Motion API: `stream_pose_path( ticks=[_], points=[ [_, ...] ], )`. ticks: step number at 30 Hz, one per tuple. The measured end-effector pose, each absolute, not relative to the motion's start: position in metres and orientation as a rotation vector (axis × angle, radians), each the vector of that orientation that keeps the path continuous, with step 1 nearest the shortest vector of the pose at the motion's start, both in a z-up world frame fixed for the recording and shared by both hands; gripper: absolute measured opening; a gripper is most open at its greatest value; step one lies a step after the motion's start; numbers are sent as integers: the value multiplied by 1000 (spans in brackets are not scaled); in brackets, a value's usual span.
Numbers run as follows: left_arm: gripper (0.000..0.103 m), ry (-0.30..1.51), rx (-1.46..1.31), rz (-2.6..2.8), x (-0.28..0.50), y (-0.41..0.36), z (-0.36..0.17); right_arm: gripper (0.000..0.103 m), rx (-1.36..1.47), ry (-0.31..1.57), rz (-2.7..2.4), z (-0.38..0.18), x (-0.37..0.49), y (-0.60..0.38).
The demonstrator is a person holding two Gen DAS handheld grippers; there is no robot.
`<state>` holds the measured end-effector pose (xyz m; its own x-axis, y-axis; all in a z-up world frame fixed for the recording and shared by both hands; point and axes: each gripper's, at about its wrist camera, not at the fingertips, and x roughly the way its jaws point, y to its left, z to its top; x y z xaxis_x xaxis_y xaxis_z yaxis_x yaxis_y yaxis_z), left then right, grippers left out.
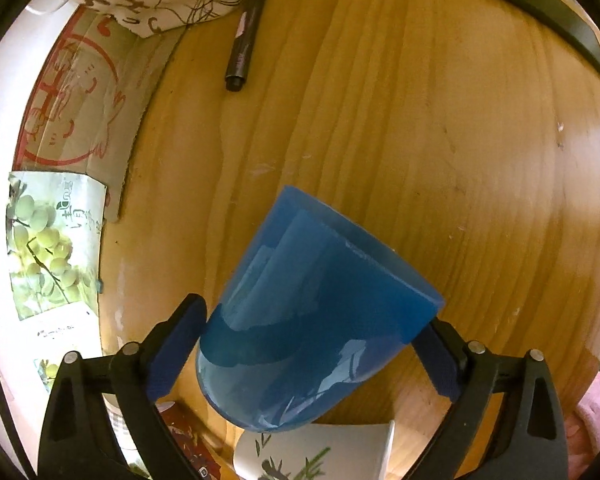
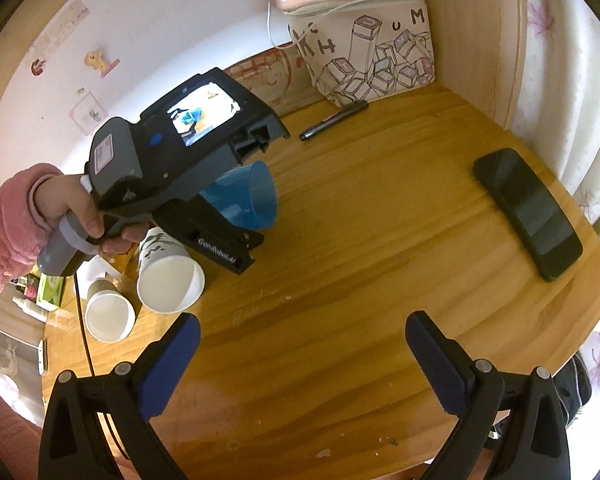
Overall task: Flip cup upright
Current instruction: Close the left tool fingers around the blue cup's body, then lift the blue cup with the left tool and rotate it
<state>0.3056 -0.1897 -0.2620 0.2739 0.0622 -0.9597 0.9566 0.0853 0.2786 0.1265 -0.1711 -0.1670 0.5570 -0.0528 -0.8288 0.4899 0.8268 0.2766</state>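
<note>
Mid-flip: my left tool [image 1: 312, 344] grips the translucent blue plastic cup [image 1: 312, 316] tilted above the wooden bench [image 1: 440, 140], right tool [image 2: 302, 364] open and idle; next I'd rotate it mouth-up and lower it.

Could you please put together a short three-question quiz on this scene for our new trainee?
1. True or false: the right tool is holding the blue cup.
2. Which lies nearer the patterned bag: A) the black marker, B) the phone?
3. Fill in: the blue cup's opening faces ___ in the right wrist view.

Key:
1. False; the left tool grips it, lifted off the table.
2. A.
3. Sideways, so it is not upright yet.
</note>
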Motion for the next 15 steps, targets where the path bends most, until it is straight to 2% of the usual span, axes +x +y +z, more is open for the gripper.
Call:
stream_pose_path(
  ticks=[9,15],
  points=[
    [92,1082,1272,-952,314,-183,-260,103,512,929,-338,-162,127,-167],
    [89,1000,1231,-979,309,-174,-242,103,494,924,-323,-156,127,-160]
  ],
)
